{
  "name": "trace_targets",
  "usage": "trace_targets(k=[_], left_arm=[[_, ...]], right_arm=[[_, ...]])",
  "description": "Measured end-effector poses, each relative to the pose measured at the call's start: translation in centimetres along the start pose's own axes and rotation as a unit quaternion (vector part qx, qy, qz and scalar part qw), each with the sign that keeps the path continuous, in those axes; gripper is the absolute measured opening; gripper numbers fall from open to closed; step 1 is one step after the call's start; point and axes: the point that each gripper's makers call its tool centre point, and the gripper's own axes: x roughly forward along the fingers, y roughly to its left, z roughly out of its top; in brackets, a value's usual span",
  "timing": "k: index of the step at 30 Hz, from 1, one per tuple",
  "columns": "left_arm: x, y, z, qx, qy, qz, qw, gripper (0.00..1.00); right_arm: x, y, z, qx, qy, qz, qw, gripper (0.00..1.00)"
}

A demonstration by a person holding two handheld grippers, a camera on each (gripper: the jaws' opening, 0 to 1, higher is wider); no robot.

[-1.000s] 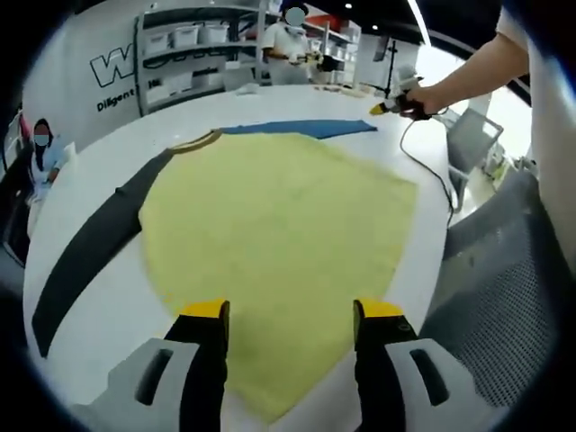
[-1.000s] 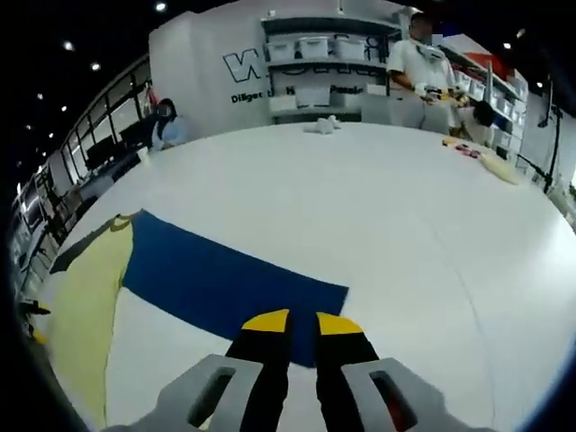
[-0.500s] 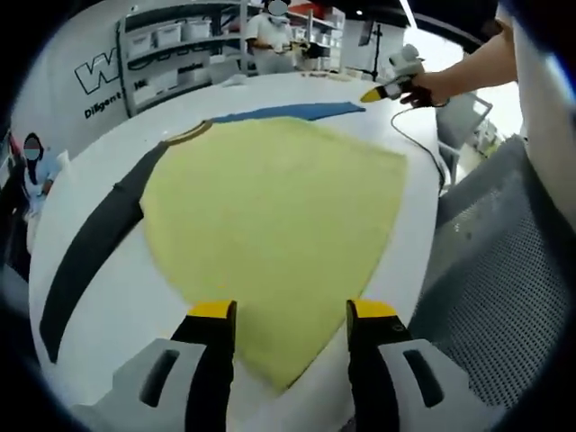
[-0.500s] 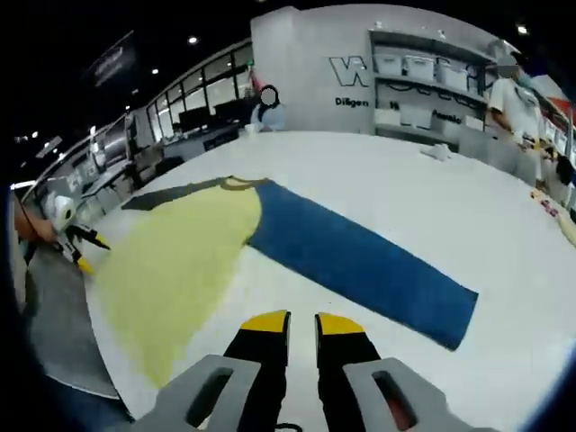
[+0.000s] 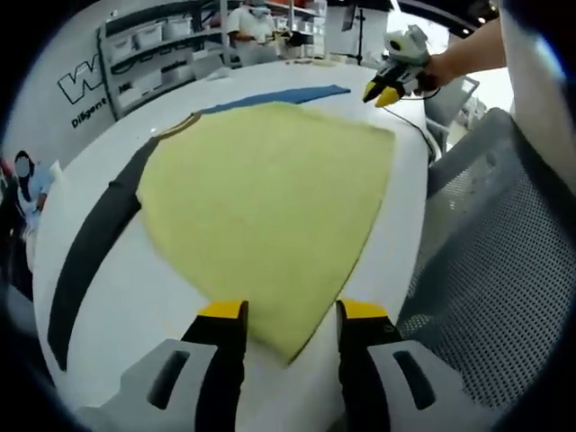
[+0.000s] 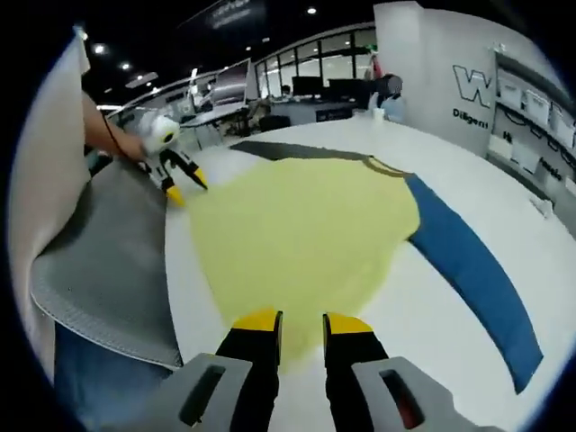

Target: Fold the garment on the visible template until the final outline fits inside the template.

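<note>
A yellow garment (image 5: 270, 189) lies spread flat on the white table (image 5: 135, 306), with a dark grey sleeve (image 5: 94, 243) on its left and a blue sleeve (image 5: 270, 97) at the far side. My left gripper (image 5: 292, 313) is open, its jaws on either side of the garment's near corner, just above the cloth. A hand holds my right gripper (image 5: 382, 90) beyond the garment's far right corner. In the right gripper view, my right gripper (image 6: 302, 322) hovers over the yellow hem (image 6: 306, 234), jaws narrowly apart and holding nothing. The left gripper (image 6: 175, 180) is at the garment's far left corner.
A grey mesh chair (image 5: 486, 270) stands close to the table edge, also seen as mesh chair (image 6: 99, 243). Shelves with bins (image 5: 153, 45) and people stand in the background. Bare white table (image 6: 432, 360) lies around the blue sleeve (image 6: 468, 270).
The right gripper view swung from the blue sleeve to the yellow body, and its jaws parted slightly. The left gripper closed in on the garment's near corner.
</note>
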Motion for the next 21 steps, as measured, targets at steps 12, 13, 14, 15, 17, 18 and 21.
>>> trace_targets(k=[12,13,14,15,17,18,21], left_arm=[[-0.4,0.3,-1.3,0.03,0.021,-0.012,0.9993,0.36],[-0.4,0.4,-1.3,0.031,0.022,-0.012,0.9992,0.35],[-0.4,0.4,-1.3,0.033,0.023,-0.011,0.9991,0.34],[-0.4,0.3,-1.3,0.037,0.024,-0.012,0.999,0.34],[-0.4,0.4,-1.3,0.044,0.024,-0.012,0.9987,0.33],[-0.4,0.4,-1.3,0.046,0.023,-0.012,0.9986,0.33],[-0.4,0.4,-1.2,0.054,0.027,-0.009,0.9981,0.28]], right_arm=[[0.9,3.2,-2.8,-0.068,0.056,0.028,0.9957,0.13],[0.8,3.3,-3.0,-0.07,0.06,0.029,0.9953,0.14],[0.8,3.3,-3.1,-0.073,0.062,0.028,0.995,0.14],[0.8,3.2,-3.3,-0.077,0.065,0.027,0.9945,0.14],[0.8,3.1,-3.6,-0.083,0.07,0.025,0.9938,0.14],[0.8,3.1,-3.7,-0.084,0.072,0.024,0.9936,0.14],[0.7,3.0,-4.0,-0.097,0.08,0.02,0.9919,0.13]])
